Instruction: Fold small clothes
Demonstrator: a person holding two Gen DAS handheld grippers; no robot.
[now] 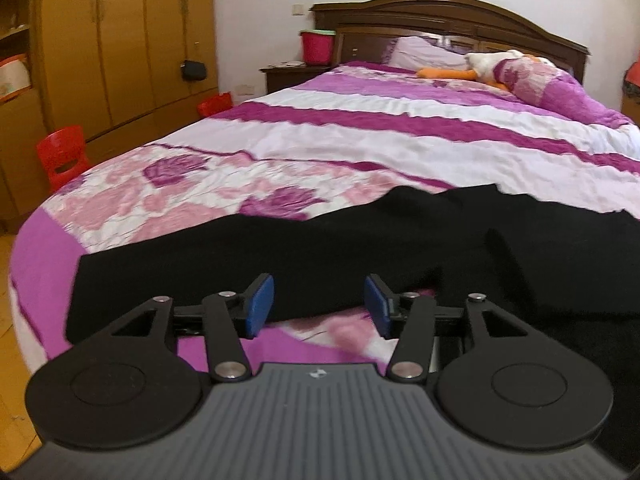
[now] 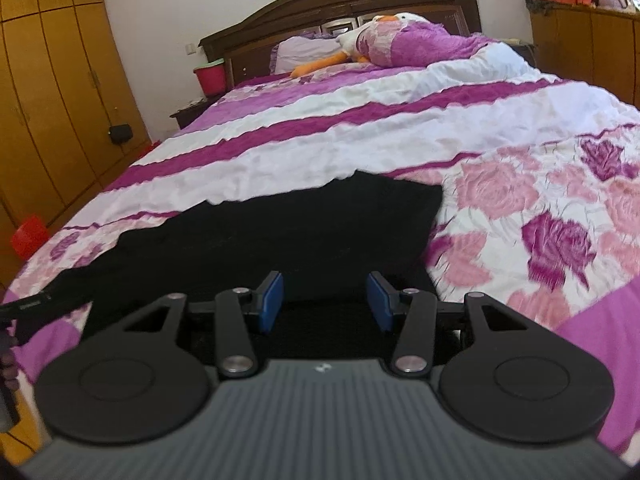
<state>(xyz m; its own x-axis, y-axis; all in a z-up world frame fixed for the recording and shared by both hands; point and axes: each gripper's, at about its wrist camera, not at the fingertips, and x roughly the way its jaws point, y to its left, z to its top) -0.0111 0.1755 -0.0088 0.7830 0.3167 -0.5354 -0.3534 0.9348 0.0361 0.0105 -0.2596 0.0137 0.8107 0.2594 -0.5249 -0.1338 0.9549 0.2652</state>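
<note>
A black garment lies spread flat across the near end of the bed; it also shows in the right wrist view. My left gripper is open with its blue pads over the garment's near edge, holding nothing. My right gripper is open just above the garment's near right part, also empty. The left gripper's body shows at the far left of the right wrist view.
The bed carries a purple, white and pink floral quilt. A plush duck and pillows lie near the dark headboard. A wooden wardrobe, a red chair and a nightstand with a red bucket stand left.
</note>
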